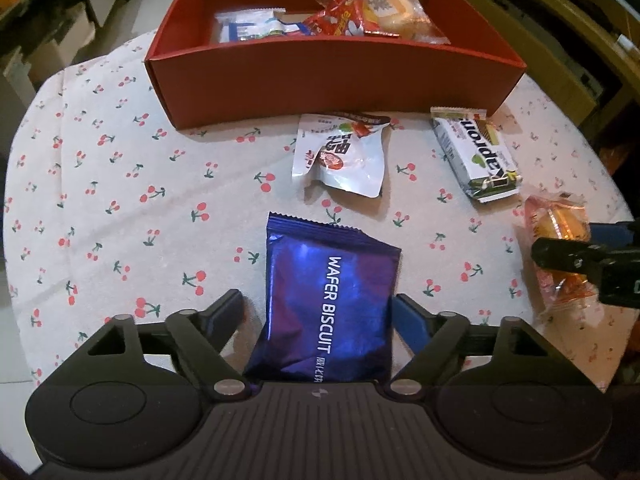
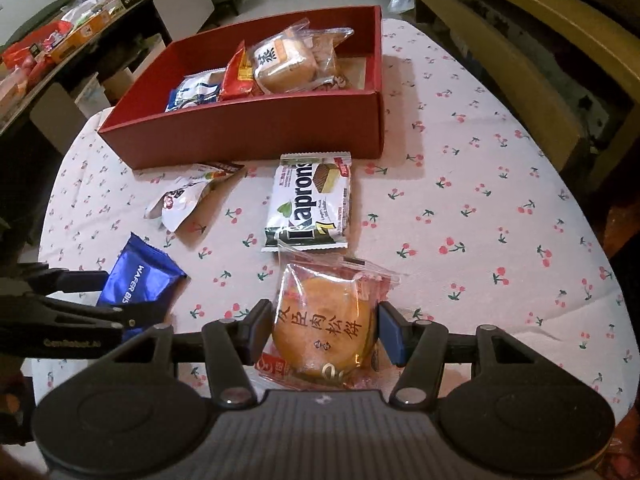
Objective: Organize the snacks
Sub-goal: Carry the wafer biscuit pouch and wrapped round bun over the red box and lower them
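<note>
Left wrist view first: our left gripper sits low over the cherry-print tablecloth, and between its fingers lies the blue wafer biscuit packet. The left finger stands a little clear of the packet's edge, the right blue pad just beside its other edge, so the jaws bracket the packet at about its width; whether they actually press it we cannot tell. Ahead of this gripper and slightly to its right lies a white pouch with red print, crumpled, and further right a Kapron wafer pack, both just short of the red box. The box stands at the far side of the table and already holds several wrapped snacks. At the far right of this view we see our other tool's fingers reaching across an orange pastry.

From the right wrist view, the left tool shows at the left edge with the blue packet between its arms. Ahead and left of our right gripper is the white pouch; straight ahead, the Kapron pack, its near edge close to the pastry wrapper. The round pastry in clear wrapper lies on the cloth between our right gripper's fingers; the dark left pad is against the wrapper's edge and the blue right pad meets its crinkled side. The jaws are part open, at the pastry's width; a firm grip is not evident.
</note>
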A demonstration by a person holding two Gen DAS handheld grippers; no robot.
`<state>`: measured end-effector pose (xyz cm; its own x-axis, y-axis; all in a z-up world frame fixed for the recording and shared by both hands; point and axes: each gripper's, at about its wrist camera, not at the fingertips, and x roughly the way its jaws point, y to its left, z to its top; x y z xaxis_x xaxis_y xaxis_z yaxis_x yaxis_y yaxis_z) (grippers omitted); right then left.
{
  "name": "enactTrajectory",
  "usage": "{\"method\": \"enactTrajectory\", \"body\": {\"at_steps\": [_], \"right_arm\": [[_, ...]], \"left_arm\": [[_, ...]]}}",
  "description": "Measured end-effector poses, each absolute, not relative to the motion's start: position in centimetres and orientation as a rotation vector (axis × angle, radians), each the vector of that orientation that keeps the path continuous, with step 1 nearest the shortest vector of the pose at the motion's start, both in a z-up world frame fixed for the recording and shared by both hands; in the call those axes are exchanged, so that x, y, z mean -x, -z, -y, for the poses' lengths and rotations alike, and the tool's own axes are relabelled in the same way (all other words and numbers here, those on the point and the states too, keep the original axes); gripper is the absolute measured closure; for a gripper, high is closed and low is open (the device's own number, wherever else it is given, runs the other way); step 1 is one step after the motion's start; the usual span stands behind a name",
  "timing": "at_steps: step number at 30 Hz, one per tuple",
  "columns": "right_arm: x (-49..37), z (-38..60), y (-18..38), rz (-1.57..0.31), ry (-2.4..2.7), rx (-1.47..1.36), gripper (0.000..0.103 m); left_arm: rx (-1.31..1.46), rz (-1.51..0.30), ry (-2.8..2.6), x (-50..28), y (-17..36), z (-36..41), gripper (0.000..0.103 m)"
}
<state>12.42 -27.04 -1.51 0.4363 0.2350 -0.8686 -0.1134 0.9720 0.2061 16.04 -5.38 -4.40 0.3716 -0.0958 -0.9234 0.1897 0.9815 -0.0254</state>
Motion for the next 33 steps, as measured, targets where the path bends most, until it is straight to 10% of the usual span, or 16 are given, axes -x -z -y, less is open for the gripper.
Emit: {"method": "enactTrajectory", "body": {"at_steps": [8,33], "right_arm": [[-12.3,26.5,0.5,-1.067,-0.260,-0.121,0.041],[-16.3,22.4,-3.2,-0.960,-0.303,-0.085,0.041]], "left_arm": [[-0.083,-1.164,0.152,-15.3,3.9,5.3,0.037],[-0.023,-1.016,0.176,-19.3,-2.5,5.4,0.038]]}}
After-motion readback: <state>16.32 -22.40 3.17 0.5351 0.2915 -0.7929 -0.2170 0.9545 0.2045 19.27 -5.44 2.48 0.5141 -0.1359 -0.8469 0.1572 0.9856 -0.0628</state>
